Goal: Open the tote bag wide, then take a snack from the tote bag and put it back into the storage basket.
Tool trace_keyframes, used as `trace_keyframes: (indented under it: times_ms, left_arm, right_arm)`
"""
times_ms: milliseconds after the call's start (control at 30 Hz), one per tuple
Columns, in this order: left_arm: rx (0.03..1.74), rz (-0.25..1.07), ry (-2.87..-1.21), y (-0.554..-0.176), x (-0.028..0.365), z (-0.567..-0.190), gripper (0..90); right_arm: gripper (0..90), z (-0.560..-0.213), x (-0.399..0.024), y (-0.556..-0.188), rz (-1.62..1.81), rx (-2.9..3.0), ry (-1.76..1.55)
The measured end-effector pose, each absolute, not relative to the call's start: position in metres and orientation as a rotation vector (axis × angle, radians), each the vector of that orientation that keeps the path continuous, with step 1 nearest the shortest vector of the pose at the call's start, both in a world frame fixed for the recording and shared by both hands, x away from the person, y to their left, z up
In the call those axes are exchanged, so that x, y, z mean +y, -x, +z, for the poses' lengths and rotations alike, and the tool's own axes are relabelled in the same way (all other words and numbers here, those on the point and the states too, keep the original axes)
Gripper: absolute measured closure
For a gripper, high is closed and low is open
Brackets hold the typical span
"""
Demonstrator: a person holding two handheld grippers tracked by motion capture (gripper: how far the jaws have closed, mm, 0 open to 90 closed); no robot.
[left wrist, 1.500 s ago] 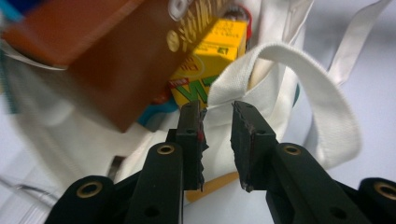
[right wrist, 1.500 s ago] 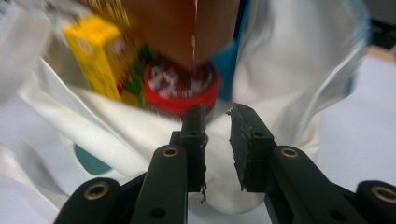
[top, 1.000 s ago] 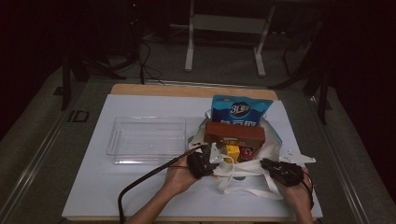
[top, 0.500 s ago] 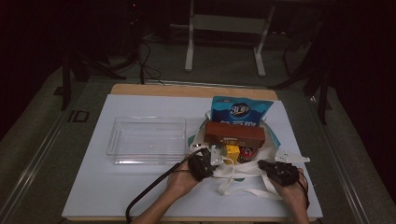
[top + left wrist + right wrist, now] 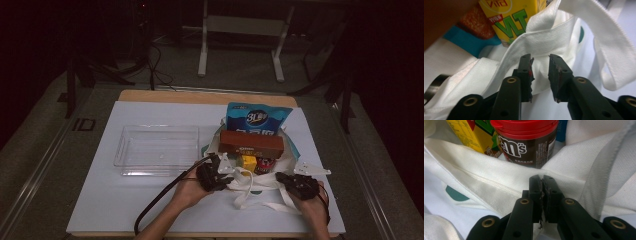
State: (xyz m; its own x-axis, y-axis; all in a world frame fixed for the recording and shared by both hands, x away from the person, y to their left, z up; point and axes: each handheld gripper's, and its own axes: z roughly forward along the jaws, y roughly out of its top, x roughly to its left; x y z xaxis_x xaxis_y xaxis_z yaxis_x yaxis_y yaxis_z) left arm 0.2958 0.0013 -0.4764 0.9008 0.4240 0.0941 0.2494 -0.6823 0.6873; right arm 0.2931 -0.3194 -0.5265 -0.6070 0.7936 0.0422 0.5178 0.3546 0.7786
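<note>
Tote bag (image 5: 260,182) lower centre of high view; left gripper (image 5: 540,62) jaws just opening, apart beside bag rim; right gripper (image 5: 542,185) pinched together on bag hem below candy jar (image 5: 526,142).

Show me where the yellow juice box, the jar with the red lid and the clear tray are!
yellow juice box (image 5: 511,17), left gripper view, on its printed front.
jar with the red lid (image 5: 529,150), right gripper view, on its brown label.
clear tray (image 5: 157,150), high view, on its bare floor.

Dim lab (covered table (image 5: 150,200), stands (image 5: 240,45))
</note>
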Motion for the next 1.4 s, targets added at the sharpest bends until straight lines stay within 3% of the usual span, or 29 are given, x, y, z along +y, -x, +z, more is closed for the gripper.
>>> trace_keyframes:
  times_ms: [200, 633, 1400]
  left_arm:
    - [0.474, 0.272, -2.32, -0.299, 0.014, -0.468, 65.3]
    - [0.485, 0.164, -2.205, -0.311, 0.047, -0.441, 62.9]
    - [0.409, 0.275, -2.273, -0.333, 0.056, -0.396, 52.0]
  right_arm:
    - [85.9, -0.528, -0.32, -0.293, 1.137, 2.273, -1.155]
    - [85.9, -0.53, -0.321, -0.291, 1.148, 2.258, -1.162]
    - [84.8, -0.531, -0.321, -0.29, 1.165, 2.252, -1.153]
